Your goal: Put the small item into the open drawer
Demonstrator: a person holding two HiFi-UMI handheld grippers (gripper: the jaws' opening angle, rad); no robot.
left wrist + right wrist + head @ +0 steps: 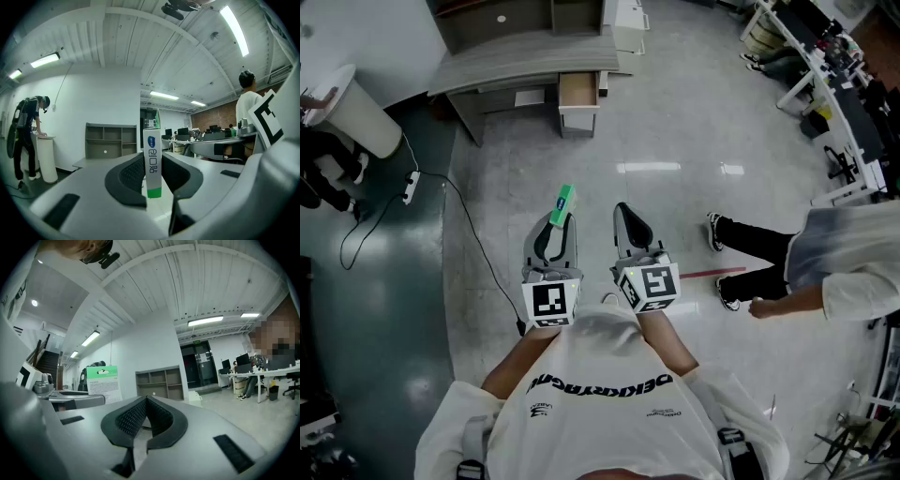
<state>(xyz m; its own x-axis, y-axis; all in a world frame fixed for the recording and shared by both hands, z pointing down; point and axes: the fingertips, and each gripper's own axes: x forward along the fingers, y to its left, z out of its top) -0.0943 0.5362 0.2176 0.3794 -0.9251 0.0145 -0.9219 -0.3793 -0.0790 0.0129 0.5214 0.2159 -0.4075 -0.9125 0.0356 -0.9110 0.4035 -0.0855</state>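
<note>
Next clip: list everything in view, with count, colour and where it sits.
small box: one, white with a green end, between the left gripper's jaws
drawer: one, tan inside, open under the desk
desk: one, grey, ahead across the floor
shelf unit: one, grey, behind the desk
cylinder stand: one, white, left of the desk
power strip: one, white, on the floor at left
person in black: one, bent at the cylinder stand
person in white top: one, black trousers, at right
left gripper: one, grey, shut on the small box
right gripper: one, grey, jaws shut, empty
</note>
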